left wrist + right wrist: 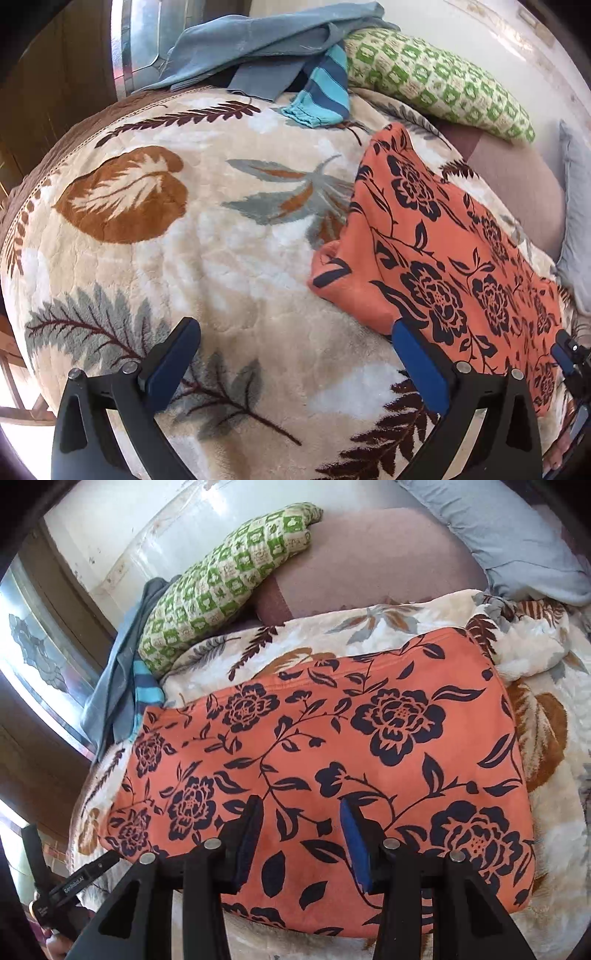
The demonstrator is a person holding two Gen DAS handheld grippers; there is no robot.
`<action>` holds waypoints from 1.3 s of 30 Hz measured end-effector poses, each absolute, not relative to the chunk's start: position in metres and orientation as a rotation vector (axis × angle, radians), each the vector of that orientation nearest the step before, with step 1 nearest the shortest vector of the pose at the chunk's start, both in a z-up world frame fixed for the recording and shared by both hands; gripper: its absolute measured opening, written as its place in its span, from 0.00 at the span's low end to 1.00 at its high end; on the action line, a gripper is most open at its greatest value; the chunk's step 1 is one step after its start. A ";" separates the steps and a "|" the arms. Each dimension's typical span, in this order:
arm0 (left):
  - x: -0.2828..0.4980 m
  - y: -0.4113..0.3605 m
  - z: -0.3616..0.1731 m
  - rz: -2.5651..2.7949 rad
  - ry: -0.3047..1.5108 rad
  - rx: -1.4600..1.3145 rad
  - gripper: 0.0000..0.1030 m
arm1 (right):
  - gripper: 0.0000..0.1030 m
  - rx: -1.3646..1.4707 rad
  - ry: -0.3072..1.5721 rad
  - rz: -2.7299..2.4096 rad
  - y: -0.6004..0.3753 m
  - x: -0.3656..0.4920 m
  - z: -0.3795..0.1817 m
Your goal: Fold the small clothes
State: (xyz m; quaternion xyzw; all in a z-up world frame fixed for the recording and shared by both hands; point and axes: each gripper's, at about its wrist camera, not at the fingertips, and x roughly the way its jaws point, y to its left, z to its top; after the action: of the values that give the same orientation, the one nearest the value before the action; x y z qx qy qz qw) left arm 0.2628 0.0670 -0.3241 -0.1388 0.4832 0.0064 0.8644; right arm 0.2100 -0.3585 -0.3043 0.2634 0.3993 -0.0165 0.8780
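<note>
An orange garment with a dark floral print [332, 746] lies flat on the bed as a rough rectangle; in the left wrist view the orange garment [443, 240] stretches along the right side. My right gripper [301, 808] hovers over its near part, jaws partly apart, and the cloth shows flat in the gap with nothing pinched. My left gripper [293, 332] stands wide open over bare blanket, its right finger [406, 339] at the garment's near left edge. Each gripper shows in the other's view: the right gripper [565, 354] and the left gripper [74, 882].
A plush leaf-patterned blanket [203, 258] covers the bed. At the far end lie a pile of grey-blue clothes [266, 40], a striped blue piece [325, 92] and a green checked pillow [436, 77]. A grey pillow [517, 542] is at the head. The bed's left edge [22, 206] drops off.
</note>
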 end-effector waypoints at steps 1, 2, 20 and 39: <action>0.261 0.075 -0.323 0.012 1.010 -0.328 1.00 | 0.46 0.577 0.830 -0.031 -0.364 0.209 -0.304; 0.259 0.082 -0.322 0.013 1.012 -0.364 1.00 | 0.46 0.594 0.827 -0.030 -0.370 0.209 -0.302; 0.315 0.060 -0.330 -0.089 0.992 -0.580 0.83 | 0.46 0.627 0.814 -0.019 -0.402 0.197 -0.297; 0.317 0.034 -0.336 -0.185 0.880 -0.519 0.30 | 0.46 0.583 0.863 -0.066 -0.408 0.207 -0.313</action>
State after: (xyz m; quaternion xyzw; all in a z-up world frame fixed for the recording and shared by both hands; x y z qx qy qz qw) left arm 0.3170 0.0342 -0.3361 -0.2478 0.4206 -0.0885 0.8683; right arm 0.2075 -0.4079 -0.3135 0.2783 0.4123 -0.0314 0.8669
